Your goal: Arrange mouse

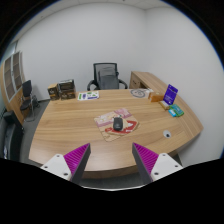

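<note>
A dark computer mouse [118,123] lies on a light mouse mat with a red pattern [106,120] near the middle of the wooden table [70,125]. My gripper [112,160] is open, its two purple-padded fingers [76,158] spread wide with nothing between them. It hovers above the table's near edge, well short of the mouse, which sits beyond the fingers and roughly in line with the gap.
An office chair [106,76] stands behind the table's far side. Boxes and papers [66,91] lie at the far left, a purple box [171,93] and a teal object [176,112] to the right. A cabinet [12,80] lines the left wall.
</note>
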A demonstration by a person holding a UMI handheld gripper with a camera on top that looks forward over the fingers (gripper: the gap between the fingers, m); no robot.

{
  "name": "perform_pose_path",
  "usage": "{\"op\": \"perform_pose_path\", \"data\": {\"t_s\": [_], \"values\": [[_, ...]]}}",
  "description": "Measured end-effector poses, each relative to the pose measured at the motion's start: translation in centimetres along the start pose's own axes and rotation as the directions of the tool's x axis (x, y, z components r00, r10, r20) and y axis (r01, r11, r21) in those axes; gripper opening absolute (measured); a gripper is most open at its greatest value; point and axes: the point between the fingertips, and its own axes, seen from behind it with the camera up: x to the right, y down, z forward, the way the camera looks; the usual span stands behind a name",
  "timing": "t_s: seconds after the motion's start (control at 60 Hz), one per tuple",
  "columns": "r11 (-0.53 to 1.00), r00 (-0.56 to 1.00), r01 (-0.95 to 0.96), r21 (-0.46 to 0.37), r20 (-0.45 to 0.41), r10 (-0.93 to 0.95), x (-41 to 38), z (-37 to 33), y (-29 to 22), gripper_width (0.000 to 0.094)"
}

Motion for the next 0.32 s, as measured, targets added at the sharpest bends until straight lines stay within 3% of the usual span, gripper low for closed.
{"op": "perform_pose_path", "data": {"t_s": [0.317], "values": [[1.000,0.999,0.012,0.015,-0.039,-0.012,2.0,-1.4,1.0,0.0867]]}}
